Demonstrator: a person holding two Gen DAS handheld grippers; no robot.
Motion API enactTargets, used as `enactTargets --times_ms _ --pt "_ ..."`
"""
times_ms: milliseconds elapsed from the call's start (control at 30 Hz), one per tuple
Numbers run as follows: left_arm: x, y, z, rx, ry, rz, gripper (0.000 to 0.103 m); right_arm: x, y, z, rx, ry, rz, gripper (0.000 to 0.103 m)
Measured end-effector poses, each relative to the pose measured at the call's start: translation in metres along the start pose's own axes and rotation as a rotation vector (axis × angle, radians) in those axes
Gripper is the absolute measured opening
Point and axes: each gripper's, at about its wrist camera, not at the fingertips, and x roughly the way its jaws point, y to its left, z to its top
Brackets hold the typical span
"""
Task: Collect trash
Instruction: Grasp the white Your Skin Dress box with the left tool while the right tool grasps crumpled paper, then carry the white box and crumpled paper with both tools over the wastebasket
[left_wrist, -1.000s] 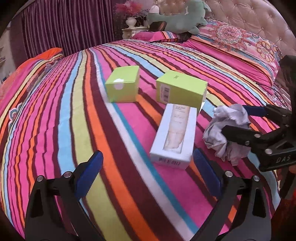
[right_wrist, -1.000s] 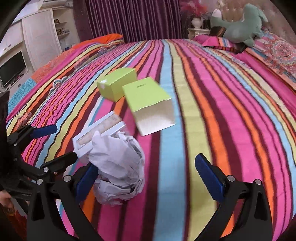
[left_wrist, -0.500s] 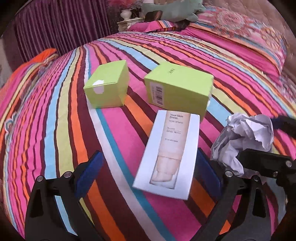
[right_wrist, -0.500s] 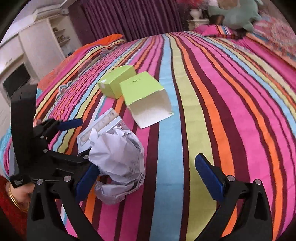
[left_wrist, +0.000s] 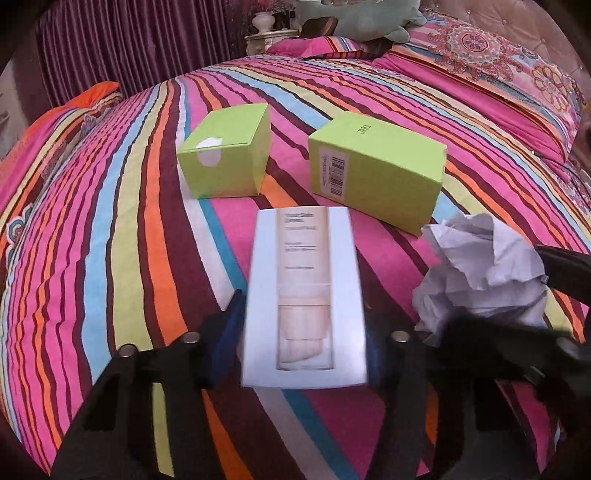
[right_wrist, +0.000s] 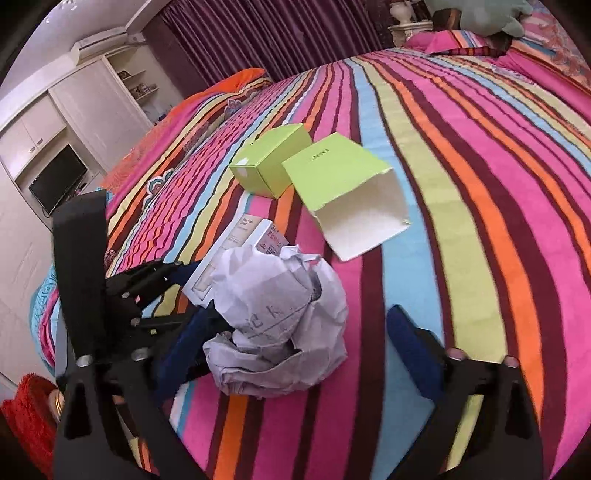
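Left wrist view: white carton (left_wrist: 304, 295) lies on the striped bed (left_wrist: 110, 258), clamped at its near end between the closing left tongs (left_wrist: 301, 343). Crumpled paper (right_wrist: 273, 317) at 3 o'clock sits between the closing right tongs (right_wrist: 291, 343), far pad clear. Two green boxes (left_wrist: 229, 158) lie at 12 o'clock.

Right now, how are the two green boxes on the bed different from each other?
The far green box is smaller and closed, with a white patch on its end; the near green box is larger and open, its white inside facing the right wrist camera. The near one carries a barcode on its side; none shows on the far one. Both are lime-green cartons lying untouched on the striped bedspread.
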Motion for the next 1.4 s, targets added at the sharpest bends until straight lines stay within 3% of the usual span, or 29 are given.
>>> enactTargets --times_ms 67,267,633,1400 --pt "-0.001 -0.001 -0.001 0.009 -0.003 0.008 0.048 0.006 -0.001 0.004 0.027 0.034 0.028 0.064" --pt "-0.006 0.0 -0.004 -0.008 -0.007 0.014 0.047 0.001 0.008 0.005 0.003 0.053 -0.003 0.056" --pt "-0.042 0.003 -0.026 -0.055 -0.034 0.006 0.047 -0.037 0.008 -0.023 0.053 0.026 -0.096 0.056" --pt "-0.124 -0.015 -0.1 -0.086 -0.051 0.025 0.047 -0.102 0.001 -0.077 0.148 -0.014 -0.125 0.056"
